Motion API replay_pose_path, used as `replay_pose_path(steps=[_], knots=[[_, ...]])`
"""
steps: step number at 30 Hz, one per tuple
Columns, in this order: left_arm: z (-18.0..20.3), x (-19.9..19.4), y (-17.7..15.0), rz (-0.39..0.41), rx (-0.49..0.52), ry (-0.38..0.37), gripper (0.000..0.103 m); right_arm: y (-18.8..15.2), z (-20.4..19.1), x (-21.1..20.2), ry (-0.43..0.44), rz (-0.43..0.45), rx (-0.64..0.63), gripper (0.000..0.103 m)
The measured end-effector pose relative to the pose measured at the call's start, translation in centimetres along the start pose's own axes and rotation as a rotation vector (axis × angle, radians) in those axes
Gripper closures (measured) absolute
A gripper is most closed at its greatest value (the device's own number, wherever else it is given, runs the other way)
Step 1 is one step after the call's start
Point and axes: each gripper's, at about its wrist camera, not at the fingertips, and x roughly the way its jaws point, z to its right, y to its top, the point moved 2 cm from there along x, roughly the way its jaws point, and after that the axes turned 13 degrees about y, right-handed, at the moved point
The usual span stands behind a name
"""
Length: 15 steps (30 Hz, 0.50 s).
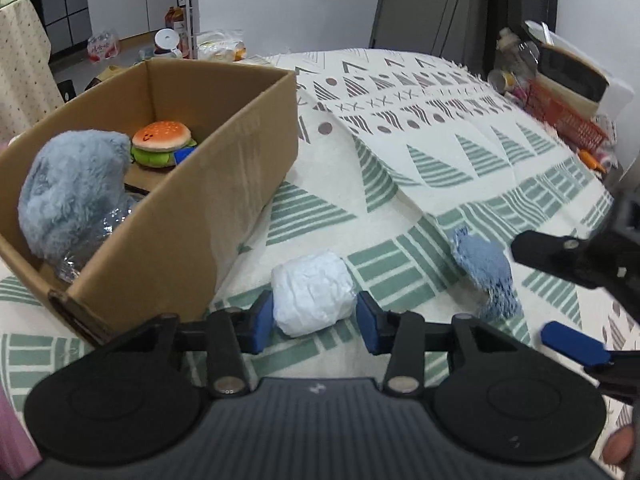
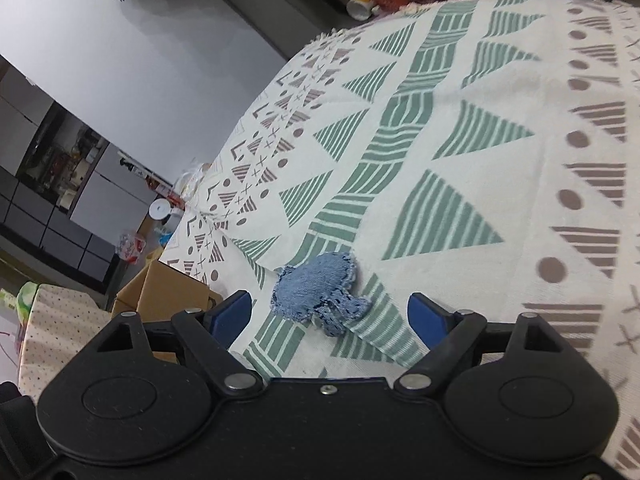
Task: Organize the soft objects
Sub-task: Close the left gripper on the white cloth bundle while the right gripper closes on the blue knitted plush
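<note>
A white crumpled soft bundle [image 1: 313, 292] lies on the patterned cloth between the blue pads of my left gripper [image 1: 314, 320]; the pads stand at its two sides, close or touching. A blue denim patch [image 1: 486, 272] lies to its right, and shows in the right wrist view [image 2: 318, 294] between the wide-open fingers of my right gripper [image 2: 330, 314]. The right gripper also shows at the right edge of the left wrist view [image 1: 560, 292]. A cardboard box [image 1: 224, 200] at left holds a grey-blue plush [image 1: 72, 192] and a burger plush [image 1: 162, 142].
The patterned cloth [image 1: 440, 152] covers the surface. An orange basket and clutter [image 1: 568, 116] stand at the far right edge. Bottles and bags [image 1: 172, 40] lie on the floor behind the box. A dotted cloth-covered object [image 1: 20, 68] stands far left.
</note>
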Motion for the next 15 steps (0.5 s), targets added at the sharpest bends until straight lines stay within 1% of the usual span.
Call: replay_pose_path(steps=[3,7,8,9,10,11,12,13,15], knots=[[-0.1,0.0,0.2,-0.002,-0.006,-0.011,0.061,0.1,0.3,1.4,0.016,-0.017,0.002,0.027],[-0.3,-0.1,0.5,-0.010,-0.006,-0.026,0.061,0.0,0.4,2.4,0.011,-0.015,-0.010,0.029],[-0.3,-0.2,0.6,-0.011,-0.004,-0.027,0.061,0.0,0.3,2.6,0.011,-0.013,-0.016,0.034],[-0.3,-0.3,0.6,-0.012,-0.003,-0.030,0.061,0.0,0.2,2.7,0.011,-0.014,-0.025,0.045],[-0.3,-0.3,0.7,-0.012,-0.003,-0.032,0.061,0.1,0.2,2.9,0.002,-0.019,-0.035,0.052],[-0.3,-0.4,0.7,-0.012,-0.003,-0.034,0.061,0.1,0.3,3.0,-0.006,-0.027,-0.042,0.068],[-0.3,-0.4,0.8,-0.012,-0.003,-0.037,0.061,0.0,0.4,3.2,-0.010,-0.043,-0.044,0.073],[-0.3,-0.5,0.8,-0.012,0.000,-0.041,0.061,-0.1,0.4,3.3,-0.016,-0.050,-0.048,0.075],[-0.4,-0.5,0.8,-0.008,0.010,-0.055,0.061,-0.1,0.0,3.0,-0.029,-0.057,-0.071,0.084]])
